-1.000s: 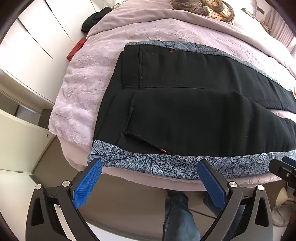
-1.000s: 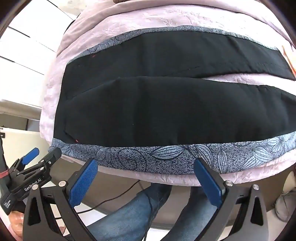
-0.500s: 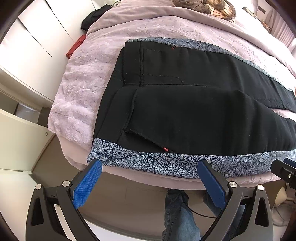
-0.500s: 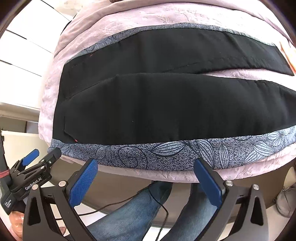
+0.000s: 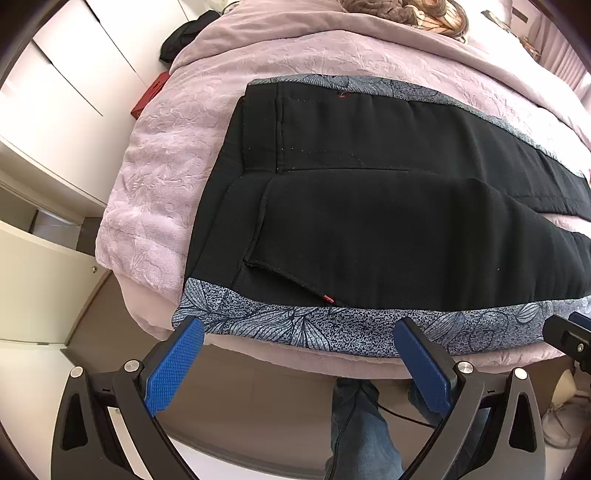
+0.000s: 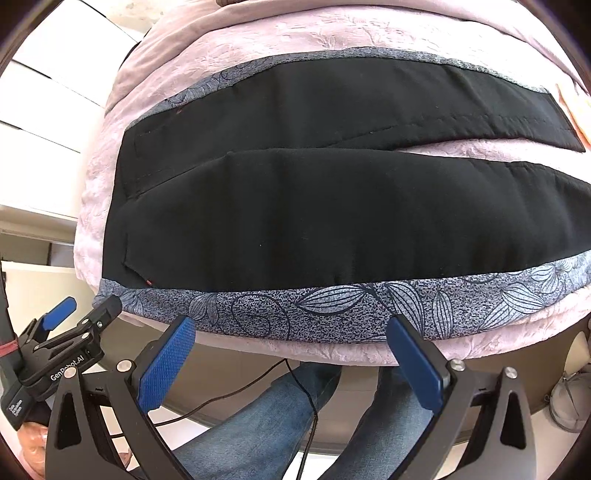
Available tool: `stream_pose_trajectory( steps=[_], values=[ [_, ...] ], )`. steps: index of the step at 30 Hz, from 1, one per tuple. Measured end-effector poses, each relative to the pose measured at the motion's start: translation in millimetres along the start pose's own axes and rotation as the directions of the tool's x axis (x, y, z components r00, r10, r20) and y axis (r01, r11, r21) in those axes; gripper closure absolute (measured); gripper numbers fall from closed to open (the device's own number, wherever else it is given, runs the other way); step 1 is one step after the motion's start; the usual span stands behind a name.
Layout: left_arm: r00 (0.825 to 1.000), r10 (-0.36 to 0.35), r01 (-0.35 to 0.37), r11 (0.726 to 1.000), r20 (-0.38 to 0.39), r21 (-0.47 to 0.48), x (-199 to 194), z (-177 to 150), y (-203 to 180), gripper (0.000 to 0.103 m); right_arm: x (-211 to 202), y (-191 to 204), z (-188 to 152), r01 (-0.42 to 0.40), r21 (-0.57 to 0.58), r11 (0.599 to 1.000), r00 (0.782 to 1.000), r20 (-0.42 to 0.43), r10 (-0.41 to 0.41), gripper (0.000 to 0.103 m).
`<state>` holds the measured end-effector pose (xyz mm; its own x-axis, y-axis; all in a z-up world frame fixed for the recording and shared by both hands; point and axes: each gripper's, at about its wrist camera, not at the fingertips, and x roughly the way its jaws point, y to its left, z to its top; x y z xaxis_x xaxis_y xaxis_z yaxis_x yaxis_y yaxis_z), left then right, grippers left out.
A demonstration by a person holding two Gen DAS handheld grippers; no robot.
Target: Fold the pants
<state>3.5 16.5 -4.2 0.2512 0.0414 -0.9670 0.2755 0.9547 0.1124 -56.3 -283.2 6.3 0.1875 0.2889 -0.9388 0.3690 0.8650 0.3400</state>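
Note:
Black pants (image 5: 369,221) with a grey leaf-print side stripe (image 5: 314,325) lie flat across the lilac bed, waistband at the left, legs running right. In the right wrist view the pants (image 6: 332,221) show both legs, slightly apart at the right. My left gripper (image 5: 295,332) is open and empty, just off the near printed edge by the waist. My right gripper (image 6: 291,328) is open and empty, just off the same edge further along the leg. The left gripper also shows in the right wrist view (image 6: 70,332).
The lilac bedspread (image 5: 159,177) drops off at the near bed edge. White cupboards (image 5: 55,92) stand left of the bed. A red item (image 5: 151,96) and dark clothes (image 5: 184,33) lie at the far left. The person's jeans-clad legs (image 6: 266,417) and a cable (image 6: 303,387) are below.
Both grippers have moved a little closer to the pants' near edge; the pants look larger. The pants have not moved.

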Motion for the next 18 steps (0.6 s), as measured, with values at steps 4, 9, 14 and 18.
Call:
stream_pose_trajectory(
  steps=[4, 9, 14, 18],
  values=[
    [1.0, 0.001, -0.001, 1.0, -0.004, -0.003, 1.3, -0.2, 1.0, 0.0, -1.7, -1.0, -0.4, 0.0, 0.006, 1.0, 1.0, 0.001, 0.0, 0.0],
    [1.0, 0.004, -0.004, 1.0, -0.011, -0.002, 4.0, -2.0, 0.9, 0.0, -1.8, -3.5, -0.1, -0.001, 0.008, 1.0, 1.0, -0.001, 0.001, 0.0],
    [1.0, 0.004, -0.004, 1.0, -0.019, 0.003, 7.2, -1.9, 0.5, 0.0, -0.4, -5.9, 0.5, 0.0, 0.013, 1.0, 1.0, -0.004, 0.0, 0.0],
    [1.0, 0.004, -0.004, 1.0, -0.021, 0.002, 8.9, -1.6, 1.1, 0.0, 1.9, -5.8, 1.4, 0.003, 0.014, 1.0, 1.0, -0.01, -0.003, 0.0]
  ],
)
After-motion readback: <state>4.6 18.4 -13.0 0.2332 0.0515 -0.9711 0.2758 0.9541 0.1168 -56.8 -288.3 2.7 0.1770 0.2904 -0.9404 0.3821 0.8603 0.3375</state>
